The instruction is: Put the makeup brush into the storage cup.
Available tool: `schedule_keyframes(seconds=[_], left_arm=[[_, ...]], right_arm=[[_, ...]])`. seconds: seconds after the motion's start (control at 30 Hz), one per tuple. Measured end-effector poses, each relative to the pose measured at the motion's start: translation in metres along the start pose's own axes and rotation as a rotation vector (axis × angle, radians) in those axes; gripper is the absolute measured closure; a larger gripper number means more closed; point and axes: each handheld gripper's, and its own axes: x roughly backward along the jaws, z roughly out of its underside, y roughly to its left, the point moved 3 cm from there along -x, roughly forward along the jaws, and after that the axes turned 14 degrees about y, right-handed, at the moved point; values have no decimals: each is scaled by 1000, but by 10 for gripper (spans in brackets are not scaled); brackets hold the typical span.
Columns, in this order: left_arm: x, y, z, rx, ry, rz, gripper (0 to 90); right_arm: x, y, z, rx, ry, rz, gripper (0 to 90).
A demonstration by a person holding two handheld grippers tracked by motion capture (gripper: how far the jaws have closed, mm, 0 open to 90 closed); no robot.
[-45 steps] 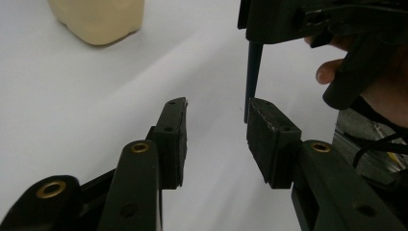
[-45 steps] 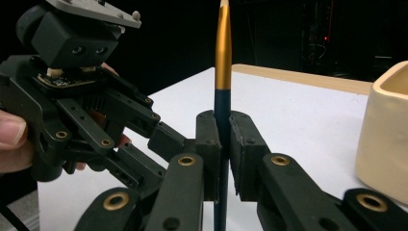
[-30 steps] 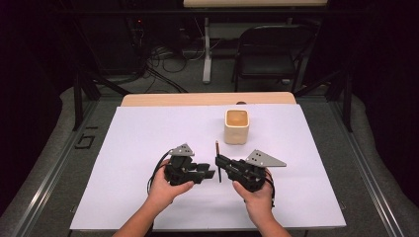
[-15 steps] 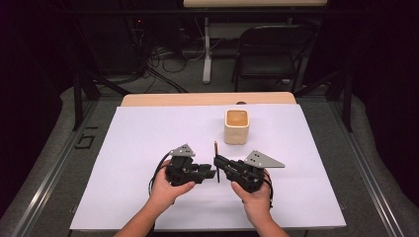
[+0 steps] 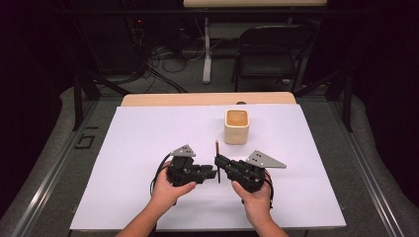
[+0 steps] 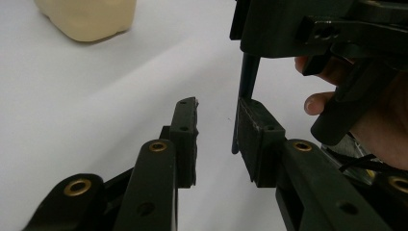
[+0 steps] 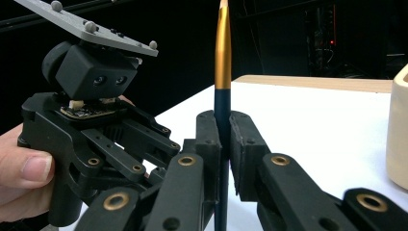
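Pencil [image 7: 222, 77] stands upright between the right gripper [image 7: 221, 144] jaws, which are clamped on its dark shaft; gold band and tip rise above them. In the high view it shows as a thin dark stick [image 5: 218, 163] w/ a reddish top end, between the two grippers, near the front-middle of the white sheet [image 5: 148, 133].

Change vs the earlier high views: very little. Hands, grippers & pencil sit in about the same spot as a sec ago; the left gripper [image 5: 205, 173] has crept slightly closer to the right one, so the two now nearly meet at the pencil.

Left gripper view: its jaws stand apart, a narrow-to-medium gap, holding nothing. The pencil's lower shaft [image 6: 245, 96] hangs just beyond the far pad [image 6: 255, 134], near its tip; can't tell if it touches.

Meaning, as a guess: looks like a hand-over or a two-grip move in prep, the left lining up to take the lower shaft while the right holds it steady. Not yet gripped by the left.

Cream cup [image 5: 236, 126] sits further back on the sheet, well apart from the grippers, open top up – prob. where the pencil goes.
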Motion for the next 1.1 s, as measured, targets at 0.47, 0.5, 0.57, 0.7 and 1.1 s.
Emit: schedule_keyframes(seconds=[0.47,0.5,0.57,0.7,1.1], left_arm=[[-5,-6,-1,-7,-3,23,722],[-6,-6,-1,-6,-4,23,728],[-6,-6,-1,-5,-6,27,749],[-7,-6,-1,-2,-5,30,775],[-8,-7,0,0,2,45,840]], right_arm=[[-1,4,0,-5,-6,-11,835],[-2,5,0,-2,-6,-12,835],[-2,5,0,-5,-6,-15,835],[-3,5,1,-13,-8,-18,835],[-4,4,2,-17,3,-21,835]])
